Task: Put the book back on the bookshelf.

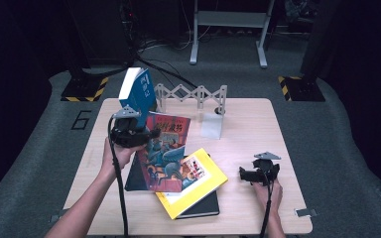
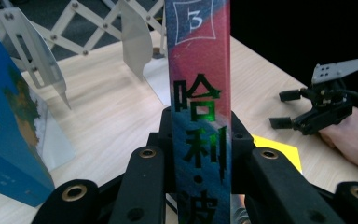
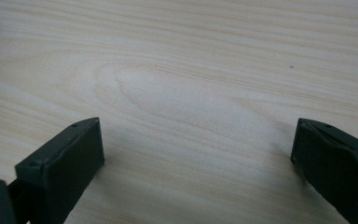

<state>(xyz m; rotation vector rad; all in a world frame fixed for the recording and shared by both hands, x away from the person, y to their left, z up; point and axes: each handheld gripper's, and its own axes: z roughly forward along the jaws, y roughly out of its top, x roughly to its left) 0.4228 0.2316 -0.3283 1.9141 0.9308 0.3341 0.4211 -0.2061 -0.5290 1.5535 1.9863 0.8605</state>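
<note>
- Your left hand-held gripper (image 1: 138,130), left of centre in the high view, is clamped on the spine of the illustrated book (image 1: 164,153); in the left gripper view that spine (image 2: 199,112) stands upright between the two black jaws, pressed from both sides.
- The illustrated book sits tilted, its upper edge raised in your grip while its lower edge rests on the yellow book (image 1: 194,181) and the dark book (image 1: 203,208) beneath it, at the middle of the surface (image 1: 258,134).
- Expect it to handle as a stiff, fairly heavy hardback (a judgement from its thickness): it will not bend, but its glossy cover may slide in the pads, and the free pages could swing open if you tip it.
- Hold it at the spine, near mid-length, so the weight hangs evenly.
- A blue book (image 1: 138,91) already stands upright by the white expanding rack (image 1: 193,94) in the upper middle of the frame.
- Your right hand-held gripper (image 1: 256,173) rests at the lower right with jaws spread wide, holding nothing; bare wood shows between them.
</note>
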